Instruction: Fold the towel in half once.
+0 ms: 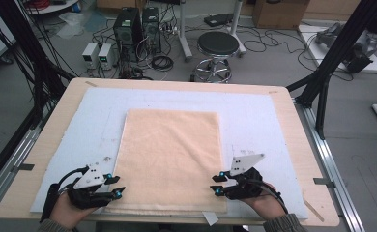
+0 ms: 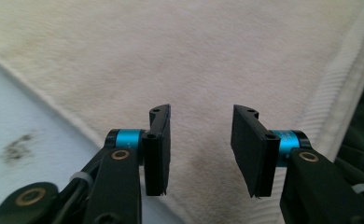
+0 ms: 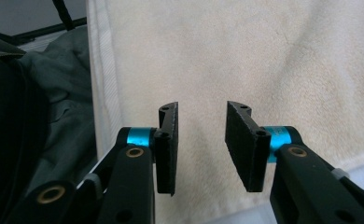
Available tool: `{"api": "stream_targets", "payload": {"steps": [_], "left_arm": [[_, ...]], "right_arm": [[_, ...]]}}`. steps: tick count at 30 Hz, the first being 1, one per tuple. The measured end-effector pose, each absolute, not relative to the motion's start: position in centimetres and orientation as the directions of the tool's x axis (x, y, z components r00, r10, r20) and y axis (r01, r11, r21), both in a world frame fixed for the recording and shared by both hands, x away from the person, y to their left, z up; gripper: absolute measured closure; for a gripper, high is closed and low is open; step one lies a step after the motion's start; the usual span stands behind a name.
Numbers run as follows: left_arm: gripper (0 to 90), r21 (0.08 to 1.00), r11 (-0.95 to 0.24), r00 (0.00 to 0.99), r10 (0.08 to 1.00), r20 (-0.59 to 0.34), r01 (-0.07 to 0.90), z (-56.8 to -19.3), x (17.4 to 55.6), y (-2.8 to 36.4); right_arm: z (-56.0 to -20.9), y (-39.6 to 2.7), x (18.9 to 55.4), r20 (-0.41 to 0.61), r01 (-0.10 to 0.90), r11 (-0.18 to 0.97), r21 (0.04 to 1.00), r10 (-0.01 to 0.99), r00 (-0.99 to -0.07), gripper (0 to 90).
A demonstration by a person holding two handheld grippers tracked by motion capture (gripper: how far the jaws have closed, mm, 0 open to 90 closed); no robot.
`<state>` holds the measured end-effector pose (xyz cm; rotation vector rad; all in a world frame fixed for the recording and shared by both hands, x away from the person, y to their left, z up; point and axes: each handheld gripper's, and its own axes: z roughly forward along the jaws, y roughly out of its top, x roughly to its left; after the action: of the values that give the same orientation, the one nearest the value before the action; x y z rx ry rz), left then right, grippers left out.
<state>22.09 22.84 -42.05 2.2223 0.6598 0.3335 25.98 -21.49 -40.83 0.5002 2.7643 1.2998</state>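
Note:
A peach towel (image 1: 172,154) lies folded flat on a pale blue mat (image 1: 254,116) on the wooden table (image 1: 293,125). At the towel's near left corner my left gripper (image 1: 115,185) is open, held in a hand that comes in from the bottom. The left gripper view has its jaws (image 2: 199,149) apart above the towel (image 2: 194,56), with nothing between the pads. My right gripper (image 1: 219,182) is at the towel's near right corner, also open. In the right gripper view its jaws (image 3: 201,144) stand apart over the towel (image 3: 264,56) near its hemmed edge, gripping nothing.
A small white tag (image 1: 210,217) lies at the table's front edge. Beyond the table, on the floor, are a black stool (image 1: 217,46), computer towers (image 1: 128,29) and cables. Black frame posts (image 1: 324,82) stand at the right. The person's dark clothing (image 3: 26,116) is close to the towel's near edge.

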Motion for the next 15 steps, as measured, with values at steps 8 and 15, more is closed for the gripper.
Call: {"api": "stream_targets", "payload": {"steps": [8,15], "left_arm": [[70.5,0.716,-0.601,0.857,0.516,0.009,0.354,-43.2,22.3,22.3],[87.0,0.731,-0.599,0.859,0.511,0.033,0.328,-42.3,21.7,22.5]], "right_arm": [[-43.7,-20.5,26.8,0.105,0.281,0.649,0.707,0.296,-0.949,70.2],[-43.3,-20.8,26.4,0.109,0.265,0.656,0.707,0.27,-0.957,88.4]]}}
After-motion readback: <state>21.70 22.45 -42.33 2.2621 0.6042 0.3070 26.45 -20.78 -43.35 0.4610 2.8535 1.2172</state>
